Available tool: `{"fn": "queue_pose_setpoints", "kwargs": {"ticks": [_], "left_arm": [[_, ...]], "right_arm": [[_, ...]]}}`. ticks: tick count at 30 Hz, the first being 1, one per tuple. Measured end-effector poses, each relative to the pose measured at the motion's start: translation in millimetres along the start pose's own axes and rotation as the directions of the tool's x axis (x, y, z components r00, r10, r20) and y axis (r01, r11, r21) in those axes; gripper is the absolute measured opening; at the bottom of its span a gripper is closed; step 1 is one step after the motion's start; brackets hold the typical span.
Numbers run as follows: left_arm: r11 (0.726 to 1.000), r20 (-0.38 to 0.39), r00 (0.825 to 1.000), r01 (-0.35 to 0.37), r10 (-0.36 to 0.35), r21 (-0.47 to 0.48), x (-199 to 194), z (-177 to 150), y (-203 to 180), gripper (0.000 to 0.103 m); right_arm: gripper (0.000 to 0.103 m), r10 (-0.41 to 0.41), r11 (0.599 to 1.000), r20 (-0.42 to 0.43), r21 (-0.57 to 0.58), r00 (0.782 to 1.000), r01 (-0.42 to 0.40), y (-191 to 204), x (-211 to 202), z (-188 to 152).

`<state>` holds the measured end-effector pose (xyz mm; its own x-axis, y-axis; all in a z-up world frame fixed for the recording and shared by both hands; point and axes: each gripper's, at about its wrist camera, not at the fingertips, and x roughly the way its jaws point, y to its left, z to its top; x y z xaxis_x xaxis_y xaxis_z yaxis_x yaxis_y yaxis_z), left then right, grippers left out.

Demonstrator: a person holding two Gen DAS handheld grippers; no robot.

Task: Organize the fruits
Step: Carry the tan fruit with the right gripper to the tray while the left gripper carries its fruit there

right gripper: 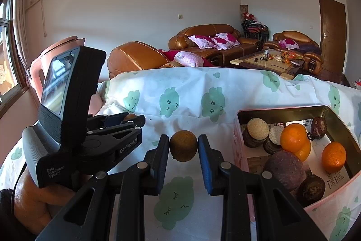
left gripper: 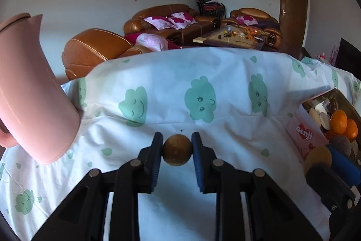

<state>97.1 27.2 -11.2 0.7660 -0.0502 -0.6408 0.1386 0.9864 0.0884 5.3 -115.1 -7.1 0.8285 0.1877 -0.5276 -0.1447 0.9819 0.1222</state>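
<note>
My left gripper (left gripper: pixel 177 146) is shut on a small round brown fruit (left gripper: pixel 177 150) and holds it above the white cloth. My right gripper (right gripper: pixel 183 146) is shut on a second round brown fruit (right gripper: pixel 183 148) just left of the pink Genji tin (right gripper: pixel 239 150). The tin holds oranges (right gripper: pixel 293 137), a dark purple fruit (right gripper: pixel 284 169) and several brown round pieces. In the left wrist view the tin (left gripper: pixel 303 130) sits at the right edge, with the right gripper (left gripper: pixel 320 162) and its fruit (left gripper: pixel 317 157) in front of it. The left gripper (right gripper: pixel 133 120) shows at the left of the right wrist view.
A pink kettle (left gripper: pixel 29 92) stands at the left on the table, close to the left gripper. The white cloth with green cloud prints (left gripper: pixel 198 98) covers the table. Brown leather sofas (left gripper: pixel 158 19) and a cluttered coffee table (left gripper: pixel 232 36) lie beyond the table's far edge.
</note>
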Motion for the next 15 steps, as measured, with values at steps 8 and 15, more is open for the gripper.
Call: {"fn": "queue_pose_setpoints", "kwargs": {"ticks": [8,15], "left_arm": [[0.997,0.07,0.995,-0.065,0.067,-0.034,-26,-10,3,0.028],[0.996,0.092,0.993,-0.07,0.074,-0.048,-49,-27,-8,0.028]], "right_arm": [[0.029,-0.024,1.0,0.035,-0.005,0.999,0.025,5,-9,-1],[0.029,-0.049,0.998,0.063,-0.025,0.997,0.051,6,-24,-6]]}}
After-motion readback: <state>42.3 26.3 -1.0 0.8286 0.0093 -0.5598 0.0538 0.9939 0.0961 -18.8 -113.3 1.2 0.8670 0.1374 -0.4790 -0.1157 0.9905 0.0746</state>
